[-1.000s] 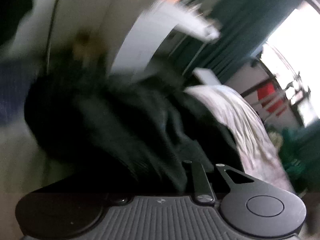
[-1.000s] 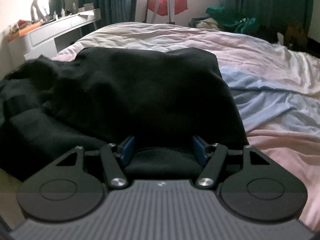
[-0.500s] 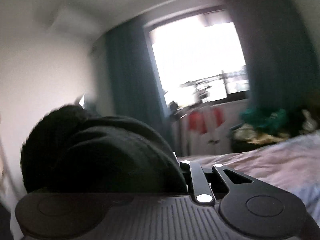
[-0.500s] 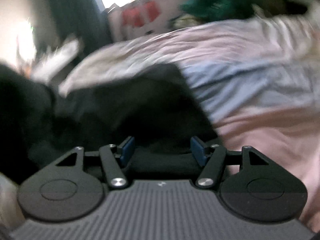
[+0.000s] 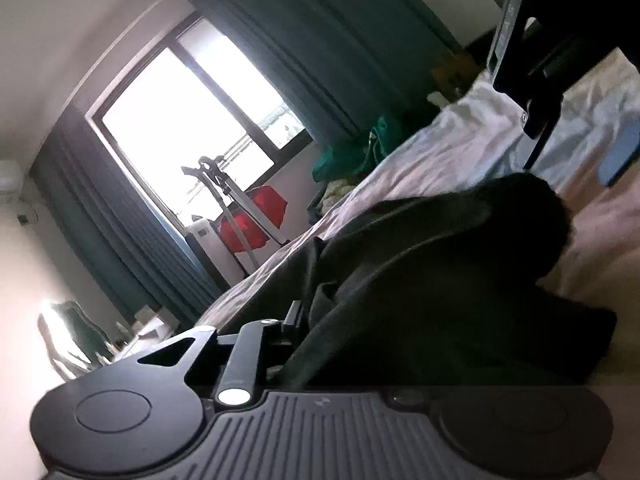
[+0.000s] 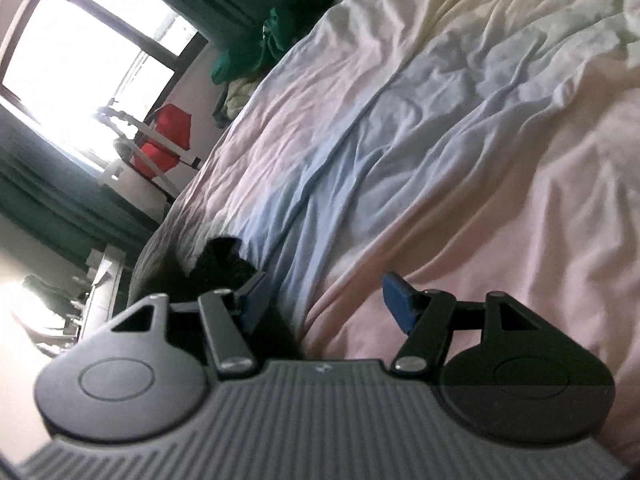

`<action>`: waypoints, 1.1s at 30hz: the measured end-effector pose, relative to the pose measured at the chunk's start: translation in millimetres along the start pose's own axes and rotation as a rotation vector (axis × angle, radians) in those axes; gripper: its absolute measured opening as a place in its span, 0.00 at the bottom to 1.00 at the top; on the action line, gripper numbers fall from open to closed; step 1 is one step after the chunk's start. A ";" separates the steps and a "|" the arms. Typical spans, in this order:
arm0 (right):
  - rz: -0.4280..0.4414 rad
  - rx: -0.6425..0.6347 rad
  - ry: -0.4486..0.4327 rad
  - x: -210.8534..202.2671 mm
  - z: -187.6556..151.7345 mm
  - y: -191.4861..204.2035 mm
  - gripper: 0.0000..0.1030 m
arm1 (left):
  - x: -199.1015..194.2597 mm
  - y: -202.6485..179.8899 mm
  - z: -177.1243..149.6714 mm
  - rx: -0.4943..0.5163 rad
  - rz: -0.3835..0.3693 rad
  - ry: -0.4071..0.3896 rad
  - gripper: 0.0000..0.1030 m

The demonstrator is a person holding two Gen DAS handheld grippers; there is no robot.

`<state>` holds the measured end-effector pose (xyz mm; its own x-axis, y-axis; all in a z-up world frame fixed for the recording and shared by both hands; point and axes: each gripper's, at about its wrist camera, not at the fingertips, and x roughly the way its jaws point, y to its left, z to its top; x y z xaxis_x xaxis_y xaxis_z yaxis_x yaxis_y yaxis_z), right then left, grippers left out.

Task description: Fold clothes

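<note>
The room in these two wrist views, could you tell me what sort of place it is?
Most likely a home bedroom: a bed with rumpled pink and blue bedding, teal curtains beside a bright window, and a black garment lying on the bed.

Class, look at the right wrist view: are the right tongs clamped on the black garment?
No. The right tongs stand open with only the bedsheet between their blue pads, and the black garment lies off to their left.

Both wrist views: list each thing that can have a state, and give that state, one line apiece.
Black garment: bunched, draped over the left gripper's fingers.
Left gripper: fingertips hidden by cloth; cannot tell.
Right gripper: open, nothing between its fingers.
Bedsheet: wrinkled.
Curtains: drawn aside from the window.
</note>
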<state>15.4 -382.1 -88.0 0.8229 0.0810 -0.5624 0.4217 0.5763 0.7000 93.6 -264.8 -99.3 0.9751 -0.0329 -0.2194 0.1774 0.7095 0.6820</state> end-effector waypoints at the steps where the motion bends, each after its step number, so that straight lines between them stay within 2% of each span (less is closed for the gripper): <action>1: 0.006 0.014 0.001 0.6 0.7 -1.7 0.62 | 1.2 1.6 0.7 0.005 -0.009 0.003 0.32; 2: 0.011 0.028 0.002 1.1 1.5 -3.3 0.63 | 2.5 3.3 1.3 0.011 -0.018 0.007 0.47; 4: 0.023 0.057 0.003 2.2 2.9 -6.7 0.63 | 3.9 14.3 -4.2 0.028 -0.042 0.005 0.65; 6: 0.021 0.068 -0.001 1.7 3.3 -9.6 0.62 | -4.8 22.7 -7.9 0.069 -0.077 0.008 0.70; 7: 0.019 0.073 -0.004 1.4 3.4 -11.0 0.62 | -13.9 28.5 -11.5 0.088 -0.093 0.012 0.75; 11: 0.130 0.139 -0.010 -6.2 3.3 -14.9 0.64 | -32.5 62.4 -41.9 0.109 -0.150 0.077 0.77; 12: 0.168 0.146 -0.010 -7.8 3.4 -13.0 0.67 | -39.8 69.5 -49.9 0.091 -0.154 0.090 0.78; 14: 0.243 0.150 0.005 -9.4 2.6 -8.2 0.79 | -53.5 83.2 -69.1 0.045 -0.155 0.110 0.80; 16: 0.281 0.131 0.046 -7.1 -0.7 -1.1 0.80 | -70.0 97.3 -92.6 -0.016 -0.134 0.139 0.80; 19: 0.243 0.103 0.090 0.1 -9.5 6.7 0.80 | -72.8 120.1 -106.1 -0.129 -0.111 0.166 0.82; 23: 0.185 0.104 0.147 13.5 -18.6 6.4 0.80 | -68.0 143.3 -117.0 -0.215 -0.090 0.214 0.84; 26: 0.177 0.119 0.194 27.7 -26.1 7.3 0.80 | -88.3 165.2 -130.4 -0.277 -0.090 0.230 0.84; 29: 0.185 0.121 0.190 40.8 -33.2 11.8 0.80 | -87.7 177.5 -135.6 -0.363 -0.096 0.251 0.84; 33: 0.175 0.033 0.161 50.7 -40.0 29.8 0.80 | -92.1 194.5 -144.2 -0.492 -0.113 0.288 0.83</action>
<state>54.5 -328.3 -113.3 0.8146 0.3071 -0.4921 0.2922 0.5156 0.8055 19.1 -22.2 -46.9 0.8659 0.0167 -0.5000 0.1283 0.9586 0.2542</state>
